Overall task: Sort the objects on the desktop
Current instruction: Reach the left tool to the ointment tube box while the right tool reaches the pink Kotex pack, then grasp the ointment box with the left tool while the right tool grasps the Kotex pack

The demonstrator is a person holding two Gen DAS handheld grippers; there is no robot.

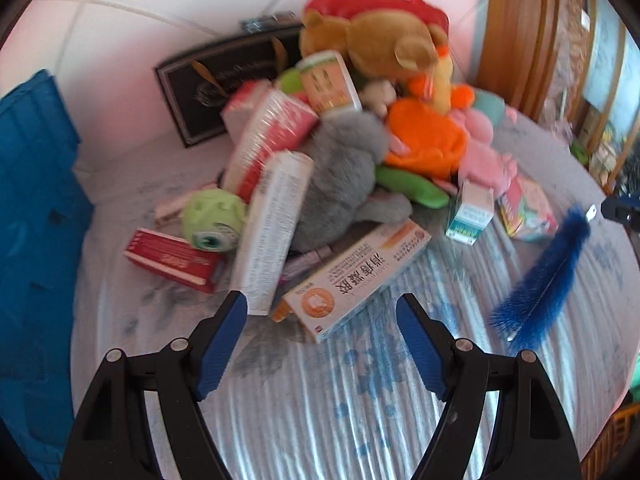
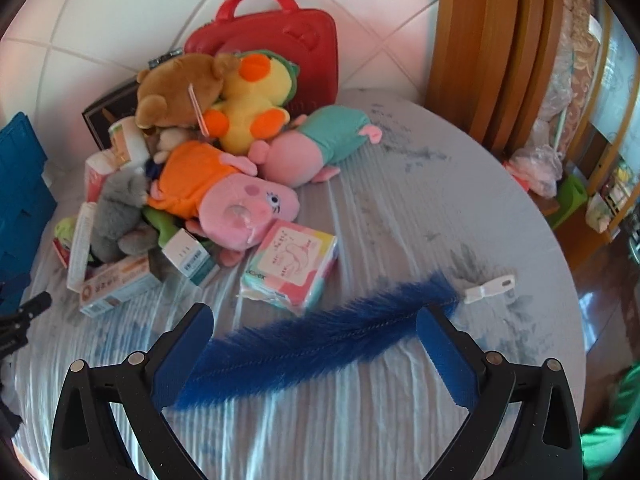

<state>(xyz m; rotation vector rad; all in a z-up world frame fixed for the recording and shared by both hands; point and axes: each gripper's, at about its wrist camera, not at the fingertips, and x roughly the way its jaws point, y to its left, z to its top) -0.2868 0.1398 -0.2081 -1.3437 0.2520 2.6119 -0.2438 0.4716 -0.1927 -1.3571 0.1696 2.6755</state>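
Observation:
A heap of plush toys and medicine boxes lies on a round table with a pale cloth (image 1: 304, 400). My left gripper (image 1: 321, 299) is open just above the cloth, in front of an orange-and-white box (image 1: 352, 280) and a long white box (image 1: 272, 232); nothing is between its fingers. A grey plush (image 1: 340, 172) and a green one-eyed ball (image 1: 212, 220) lie behind them. My right gripper (image 2: 316, 313) is open and hovers over a fluffy blue brush (image 2: 320, 344), which lies flat on the cloth across the gap between its fingers. A pink pig plush (image 2: 236, 208) and a tissue pack (image 2: 292, 264) lie beyond.
A blue crate (image 1: 36, 216) stands at the table's left edge. A red carry case (image 2: 276, 36) and a black box (image 1: 216, 84) lean against the tiled wall behind the heap. A wooden post (image 2: 492, 48) rises at the back right. The table edge curves down the right side.

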